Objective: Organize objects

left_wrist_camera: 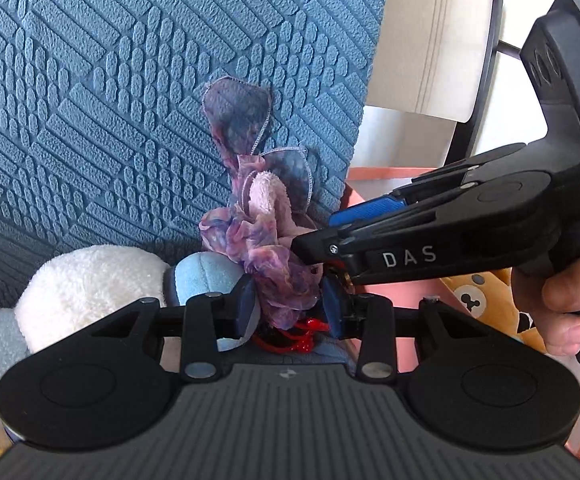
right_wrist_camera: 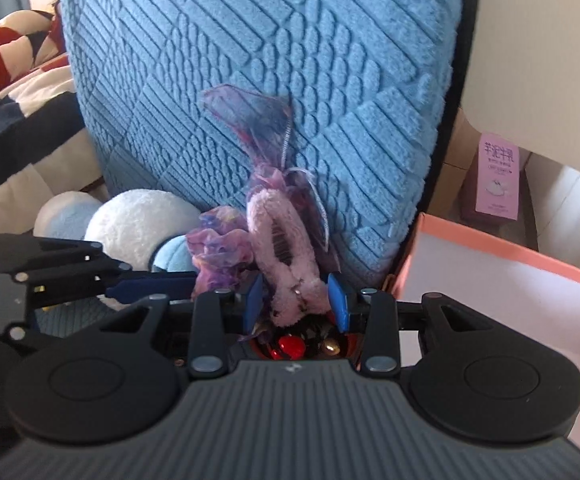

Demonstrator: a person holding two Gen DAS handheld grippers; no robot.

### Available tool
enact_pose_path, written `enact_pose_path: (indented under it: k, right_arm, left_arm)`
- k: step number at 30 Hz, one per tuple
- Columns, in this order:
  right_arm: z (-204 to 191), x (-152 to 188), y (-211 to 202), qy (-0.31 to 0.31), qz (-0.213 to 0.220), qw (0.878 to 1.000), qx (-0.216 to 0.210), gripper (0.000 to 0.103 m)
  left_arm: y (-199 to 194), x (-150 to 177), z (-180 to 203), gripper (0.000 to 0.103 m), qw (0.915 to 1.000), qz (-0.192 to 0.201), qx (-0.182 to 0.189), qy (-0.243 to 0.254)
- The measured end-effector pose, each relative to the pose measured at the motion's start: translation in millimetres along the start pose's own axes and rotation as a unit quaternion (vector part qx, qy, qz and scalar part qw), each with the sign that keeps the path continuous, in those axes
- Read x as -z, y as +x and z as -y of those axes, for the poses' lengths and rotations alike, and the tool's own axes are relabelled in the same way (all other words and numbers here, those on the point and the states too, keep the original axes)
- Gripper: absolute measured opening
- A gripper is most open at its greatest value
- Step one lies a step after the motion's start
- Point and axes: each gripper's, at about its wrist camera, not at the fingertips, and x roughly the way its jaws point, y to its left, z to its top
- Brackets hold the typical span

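Two grippers are present. The left gripper [left_wrist_camera: 290,308] is pinching the gauzy purple fabric of one hair accessory [left_wrist_camera: 262,240]. The right gripper [right_wrist_camera: 296,300] is pinching that same accessory at its pink fluffy clip [right_wrist_camera: 282,240]; the item stands upright between both. One cluster of red and gold trinkets [right_wrist_camera: 302,346] lies beneath the jaws. One white plush toy [right_wrist_camera: 138,220] with a light blue part sits just left. One pink-rimmed box [right_wrist_camera: 510,280] stands right. Behind, one blue embossed cushion [right_wrist_camera: 250,60] rises. Farther off: striped bedding [right_wrist_camera: 10,80] and one pink carton [right_wrist_camera: 496,176].
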Motion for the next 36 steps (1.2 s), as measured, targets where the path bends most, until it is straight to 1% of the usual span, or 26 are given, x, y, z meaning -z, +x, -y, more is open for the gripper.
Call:
enact_pose_path:
  k: [1, 3, 6, 12, 20, 22, 27, 30, 32, 36]
  right_arm:
    - [0.0, -1.1, 1.6, -0.001, -0.002, 1.000, 0.001, 0.039]
    - [-1.0, -1.9, 5.8, -0.007, -0.009, 1.000, 0.009, 0.039]
    - [-1.7, -2.3, 11.6, -0.016, -0.022, 1.000, 0.015, 0.039]
    - [-5.1, -3.9, 17.1, -0.026, -0.032, 0.999, 0.018, 0.039]
    - [-6.4, 1.1, 17.2, -0.034, -0.041, 0.998, 0.023, 0.039]
    - [-6.8, 2.6, 14.8, -0.035, -0.038, 0.998, 0.026, 0.038]
    - [-5.7, 4.7, -0.2, -0.031, -0.011, 0.999, 0.026, 0.037]
    - [-2.4, 9.1, -6.6, -0.023, -0.003, 0.999, 0.034, 0.037]
    - [-3.3, 12.2, -16.7, -0.019, 0.011, 0.999, 0.030, 0.037]
    - [-10.7, 20.8, -38.4, -0.003, 0.031, 0.999, 0.034, 0.037]
  left_arm:
    - [1.4, 0.5, 0.2, 0.039, 1.0000, 0.001, -0.004, 0.000]
    - [3.5, 2.1, 0.4, 0.030, 0.9999, 0.003, -0.012, -0.002]
    - [4.2, 3.4, -3.3, 0.025, 0.9998, 0.003, -0.013, -0.014]
    - [3.4, 5.7, -4.1, 0.014, 0.9997, 0.001, -0.019, -0.013]
    - [-4.0, 9.3, -9.4, 0.012, 0.9992, 0.003, -0.015, -0.037]
    - [-7.7, 10.0, -10.4, 0.011, 0.9990, 0.006, -0.012, -0.043]
    - [-22.6, 9.3, -13.6, 0.008, 0.9974, 0.025, -0.004, -0.068]
    - [-34.2, 8.8, -14.8, 0.008, 0.9956, 0.037, 0.004, -0.085]
    - [-43.5, 9.0, -13.5, 0.007, 0.9947, 0.043, 0.011, -0.092]
    - [-63.8, 10.6, -7.7, 0.007, 0.9924, 0.053, 0.025, -0.108]
